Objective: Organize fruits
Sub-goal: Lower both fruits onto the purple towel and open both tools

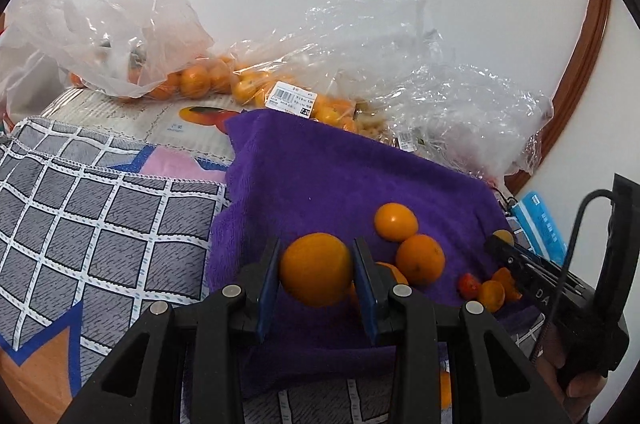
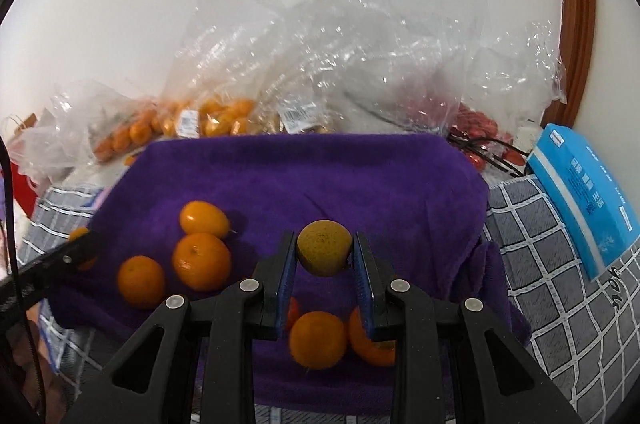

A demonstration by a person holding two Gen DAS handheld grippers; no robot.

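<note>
Fruits are shown in two grips and loose on a purple towel (image 1: pixel 320 175). Nearest in the left wrist view, an orange mandarin (image 1: pixel 316 268) is clamped between the blue pads of the left tongs (image 1: pixel 316 278), held above the towel. In the right wrist view, a duller yellow-green citrus (image 2: pixel 325 247) is gripped in the same way by the right tongs (image 2: pixel 325 256); both tongs are closed on their fruit.

Below the right tongs, at the near edge of the towel, a whole mandarin (image 2: pixel 317 339) is seen just beside a piece of orange peel (image 2: pixel 370 344). To the left, three more mandarins (image 2: pixel 202 261) lie close together on the towel. A small red fruit (image 1: pixel 469 284) is seen near the right tongs in the left wrist view.

The towel is spread over a grey checked cloth (image 1: pixel 92 224). At the right edge, a blue packet (image 2: pixel 588 199) lies on the cloth.

Farthest, against the white wall, clear plastic bags (image 2: pixel 360 63) are piled; bagged mandarins (image 1: pixel 192 79) are visible at the far left, and a bag of red fruit (image 2: pixel 476 121) at the far right.
</note>
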